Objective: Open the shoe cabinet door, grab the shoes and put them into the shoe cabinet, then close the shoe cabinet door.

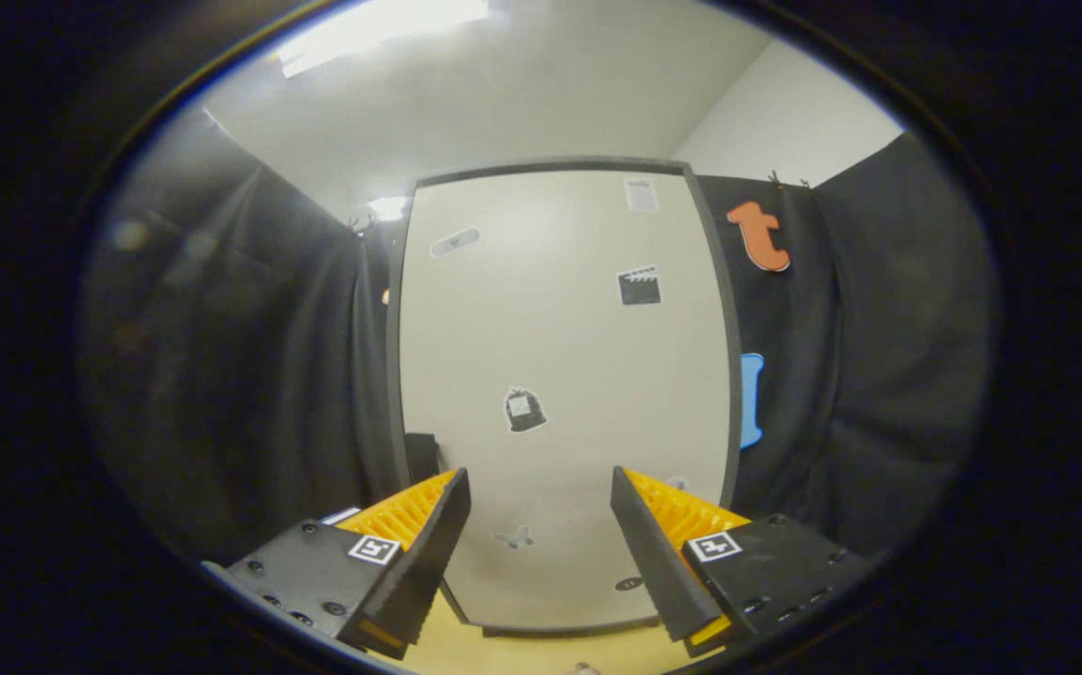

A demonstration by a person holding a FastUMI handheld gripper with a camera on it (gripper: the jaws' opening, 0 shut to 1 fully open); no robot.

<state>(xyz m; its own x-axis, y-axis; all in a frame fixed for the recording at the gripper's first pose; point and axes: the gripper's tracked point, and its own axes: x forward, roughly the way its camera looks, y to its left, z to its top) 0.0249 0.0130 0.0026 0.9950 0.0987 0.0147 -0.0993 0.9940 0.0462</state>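
Your gripper (541, 548), with its black finger pads and ribbed orange backing, has its jaws spread wide and grasping nothing; bare space lies between the two fingers. Straight ahead of them, and beyond their tips, stands the tall off-white shoe cabinet door with a dark grey frame (564, 375), and it looks closed, its panel sitting flat within the frame. Your fingers are apart from it, not touching. The door carries several small stickers (a black clapperboard shape (638, 285) high up, a dark bag-like one (524, 410) near the middle, a pale butterfly (514, 538) low down between your fingertips). The cabinet's base meets a pale yellow wooden floor (541, 647) just below your fingers. Black cloth walls (250, 375) hang on both sides of the cabinet, and a white ceiling with a bright light strip (382, 28) shows above it. You have a small dark block (422, 457) just beside the door's lower left edge, behind your left finger; what it is, you cannot tell.
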